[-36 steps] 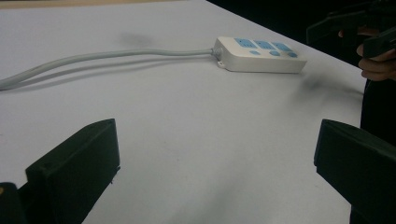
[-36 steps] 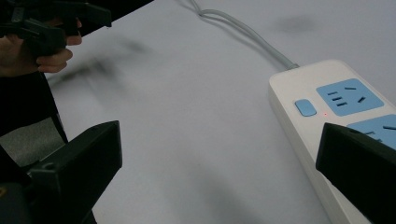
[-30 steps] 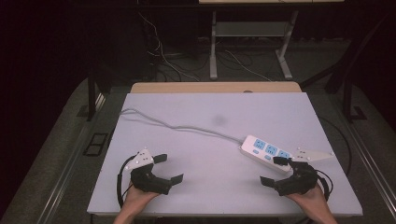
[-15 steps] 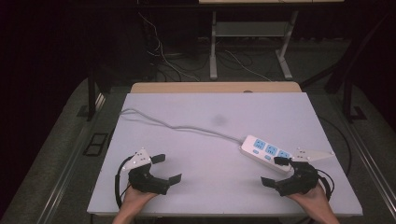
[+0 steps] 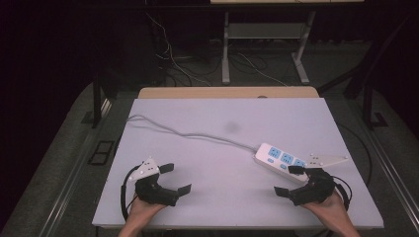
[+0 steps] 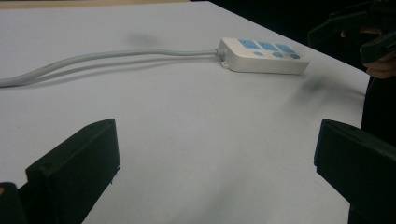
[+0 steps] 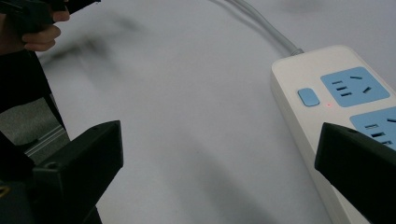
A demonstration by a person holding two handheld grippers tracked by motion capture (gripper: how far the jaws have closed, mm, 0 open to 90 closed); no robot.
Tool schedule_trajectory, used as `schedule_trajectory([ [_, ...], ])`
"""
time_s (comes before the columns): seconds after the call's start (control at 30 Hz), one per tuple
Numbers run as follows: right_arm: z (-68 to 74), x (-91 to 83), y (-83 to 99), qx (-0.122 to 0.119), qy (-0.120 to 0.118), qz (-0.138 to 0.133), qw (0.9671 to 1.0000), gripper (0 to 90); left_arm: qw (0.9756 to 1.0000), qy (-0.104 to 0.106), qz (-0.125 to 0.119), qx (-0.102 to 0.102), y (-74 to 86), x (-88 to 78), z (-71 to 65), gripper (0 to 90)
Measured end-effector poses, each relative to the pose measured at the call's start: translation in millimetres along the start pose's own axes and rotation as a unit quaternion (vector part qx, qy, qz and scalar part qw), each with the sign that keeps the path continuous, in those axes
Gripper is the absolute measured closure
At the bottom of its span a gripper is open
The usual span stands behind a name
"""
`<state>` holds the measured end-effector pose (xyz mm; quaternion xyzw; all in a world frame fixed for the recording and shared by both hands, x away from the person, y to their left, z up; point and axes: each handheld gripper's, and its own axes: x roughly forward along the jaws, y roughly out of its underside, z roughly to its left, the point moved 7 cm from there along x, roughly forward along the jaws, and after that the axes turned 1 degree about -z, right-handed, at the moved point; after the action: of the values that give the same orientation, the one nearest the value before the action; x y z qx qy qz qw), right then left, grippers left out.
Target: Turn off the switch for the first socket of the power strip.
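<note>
The right claw, jaws spread wide and empty just beside the white power strip on the tabletop, should close squarely across the strip's near end, clear of its cable, I judge.

A pale, matte white surface sits in a dim room, its far edge meeting a light wooden strip. Grey carpeted floor surrounds it, darkening to near black at the back. Behind, the metal legs of a second table rise above loose cables trailing across the floor.
</note>
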<state>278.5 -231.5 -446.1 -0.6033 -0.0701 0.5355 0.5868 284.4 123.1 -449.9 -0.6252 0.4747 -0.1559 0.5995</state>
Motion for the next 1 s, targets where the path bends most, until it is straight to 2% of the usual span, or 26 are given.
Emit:
schedule_trajectory([
  [0.5, -3.5, 1.4, -9.0, -0.002, -0.003, 0.025, 0.9997, 0.9, 1.0000, -0.007, -0.004, -0.003, -0.4, -1.8, 2.5, 0.0],
  [1.0, -16.7, -8.1, -29.2, -0.016, 0.004, 0.044, 0.9989, 1.0, 0.9999, -0.007, -0.003, -0.006, 0.4, -1.1, 2.6, 0.0],
])
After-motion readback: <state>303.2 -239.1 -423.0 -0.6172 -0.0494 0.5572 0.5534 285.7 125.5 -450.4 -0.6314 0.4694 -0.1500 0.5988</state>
